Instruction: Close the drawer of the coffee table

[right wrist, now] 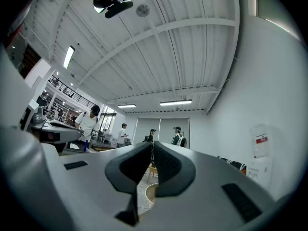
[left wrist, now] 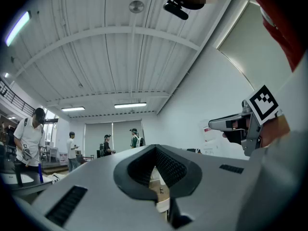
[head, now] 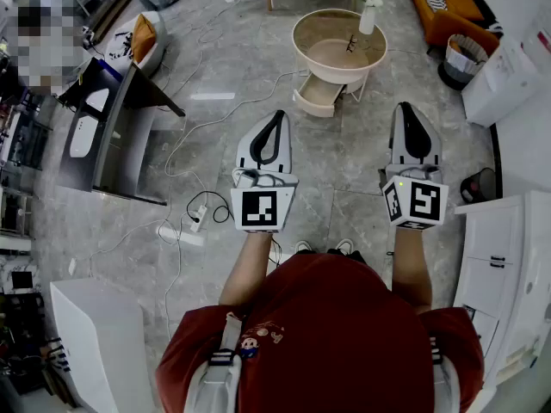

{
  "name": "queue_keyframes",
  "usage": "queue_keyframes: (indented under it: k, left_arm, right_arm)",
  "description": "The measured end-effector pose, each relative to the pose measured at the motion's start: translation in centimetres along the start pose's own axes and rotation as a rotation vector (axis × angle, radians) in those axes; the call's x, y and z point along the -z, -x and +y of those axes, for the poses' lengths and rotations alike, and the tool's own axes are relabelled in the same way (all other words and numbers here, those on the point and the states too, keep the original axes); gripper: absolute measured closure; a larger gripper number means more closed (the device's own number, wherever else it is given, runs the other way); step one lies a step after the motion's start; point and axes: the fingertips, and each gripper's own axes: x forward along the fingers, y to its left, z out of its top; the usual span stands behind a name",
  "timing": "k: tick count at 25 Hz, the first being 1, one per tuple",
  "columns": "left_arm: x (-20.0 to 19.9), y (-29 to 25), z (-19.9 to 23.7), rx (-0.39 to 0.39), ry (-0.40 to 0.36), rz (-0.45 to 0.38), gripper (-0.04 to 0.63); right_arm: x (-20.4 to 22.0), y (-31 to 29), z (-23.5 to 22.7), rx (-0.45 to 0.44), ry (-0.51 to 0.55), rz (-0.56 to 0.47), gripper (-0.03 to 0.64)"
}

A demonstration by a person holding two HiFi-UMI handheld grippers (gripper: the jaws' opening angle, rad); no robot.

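At the far left of the head view stands a dark flat-topped desk [head: 120, 136], with a white chair holding an orange cushion [head: 142, 37] beyond it. A white power strip [head: 198, 219] lies on the grey tiled floor [head: 215, 67] among loose cables, just left of the left gripper [head: 277, 113].

That gripper is held about level, well short of the furniture. Its own view shows its jaws pressed together at the tips with nothing gripped between them [left wrist: 155, 148].

Ahead and slightly to its right is the round beige coffee table [head: 297, 37]. Its pale shallow drawer [head: 318, 95] is pulled out toward the person, on the near left side of the table. The drawer lies between the lines of the two grippers, nearer the left one, and well apart from both.

A white vase of flowers [head: 368, 15] stands on the tabletop's far right rim.

The right gripper [head: 406, 106] is held level beside the left one, to the right of the drawer. Its own view shows its jaws closed against each other and empty [right wrist: 150, 146].

Further right are an orange sofa [head: 443, 7], a lined waste bin [head: 465, 58] and a white cabinet [head: 504, 265].
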Motion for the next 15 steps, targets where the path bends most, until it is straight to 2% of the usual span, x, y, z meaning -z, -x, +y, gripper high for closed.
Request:
queue_keyframes:
  k: [10,15]
  left_arm:
    - [1.8,2.2,2.5,0.004,0.023,0.021,0.584]
    - [3.7,3.5,3.7,0.003,0.049,0.042,0.584]
  right_arm:
    - [1.2,0.2,4.0,0.004,-0.017,0.026,0.584]
    - [2.5,0.6,5.5,0.034,-0.039,0.036,0.584]
